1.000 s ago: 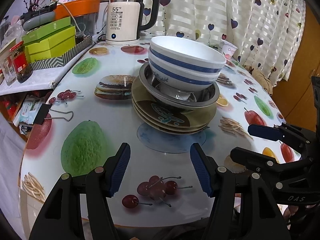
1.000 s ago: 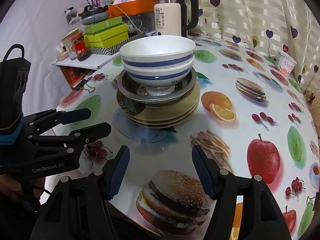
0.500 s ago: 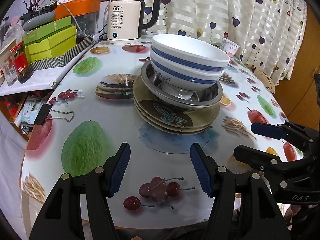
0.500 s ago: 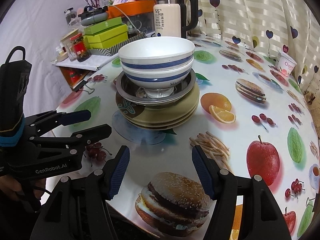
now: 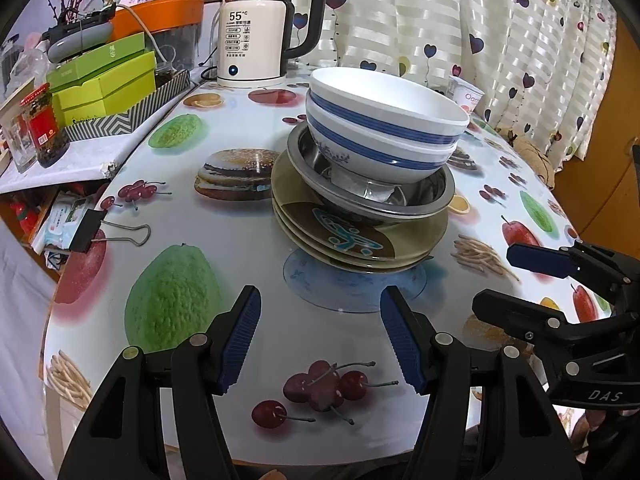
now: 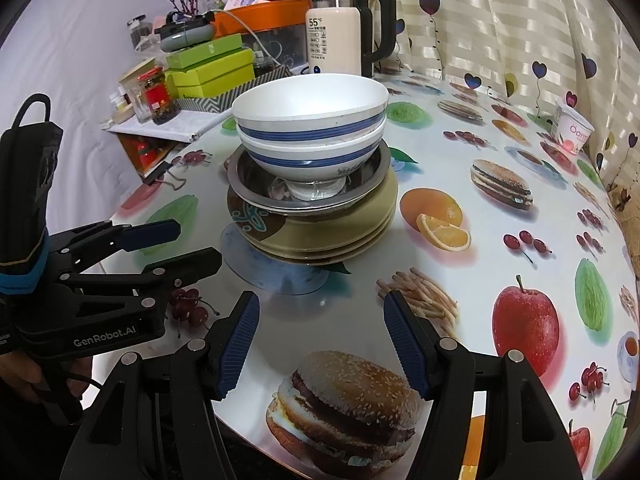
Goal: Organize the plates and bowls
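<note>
Two nested white bowls with blue stripes [image 5: 384, 128] [image 6: 310, 128] sit in a steel bowl [image 5: 424, 200] [image 6: 248, 184], which rests on a stack of olive plates [image 5: 360, 240] [image 6: 352, 224] on the fruit-print table [image 5: 240, 272] [image 6: 500, 208]. My left gripper [image 5: 320, 340] is open and empty, low over the near table edge, short of the stack. My right gripper [image 6: 320, 340] is open and empty, also short of the stack. Each gripper shows in the other's view, the right one [image 5: 532, 280] and the left one [image 6: 176, 248].
An electric kettle [image 5: 256, 36] [image 6: 340, 40] stands at the back. Green boxes [image 5: 104, 76] [image 6: 208, 64] and a red-labelled jar [image 5: 44, 128] [image 6: 160, 96] sit on a side shelf. A binder clip [image 5: 88, 232] lies at the left table edge. A yogurt cup [image 6: 572, 132] stands by the curtain.
Both grippers have drifted slightly; the stack looks a little nearer and higher in the views. Jaws stay open.
</note>
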Demonstrator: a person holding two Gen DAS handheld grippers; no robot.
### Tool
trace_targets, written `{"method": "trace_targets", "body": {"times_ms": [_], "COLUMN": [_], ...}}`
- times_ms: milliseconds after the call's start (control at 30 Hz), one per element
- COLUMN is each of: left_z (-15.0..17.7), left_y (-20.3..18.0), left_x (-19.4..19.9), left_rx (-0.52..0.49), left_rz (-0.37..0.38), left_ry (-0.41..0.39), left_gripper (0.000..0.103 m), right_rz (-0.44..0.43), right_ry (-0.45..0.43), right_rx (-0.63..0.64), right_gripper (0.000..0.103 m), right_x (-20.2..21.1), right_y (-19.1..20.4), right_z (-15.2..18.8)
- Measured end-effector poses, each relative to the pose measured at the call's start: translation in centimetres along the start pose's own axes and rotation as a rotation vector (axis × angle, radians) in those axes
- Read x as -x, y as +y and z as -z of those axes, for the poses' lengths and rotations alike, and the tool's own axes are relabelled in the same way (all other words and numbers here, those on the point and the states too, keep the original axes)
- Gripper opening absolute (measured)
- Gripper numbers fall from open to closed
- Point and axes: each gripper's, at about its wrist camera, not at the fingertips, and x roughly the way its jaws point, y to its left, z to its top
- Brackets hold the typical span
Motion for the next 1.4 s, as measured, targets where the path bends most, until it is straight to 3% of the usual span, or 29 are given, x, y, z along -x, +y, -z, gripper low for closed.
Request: {"method": "trace_targets", "body": {"times_ms": [1400], "left_z": [-0.05], "left_y": [0.06], "left_x": [-0.4], "left_rx": [0.017], "left_rz": [-0.008], "left_ry": [0.011], "left_gripper": [0.063], "right_rz": [-0.007], "right_ry": [0.006], "right_rx": [-0.003], "right_gripper": [0.065], "right_x": [-0.86], "right_y": [0.02], "right_z": [-0.22]}}
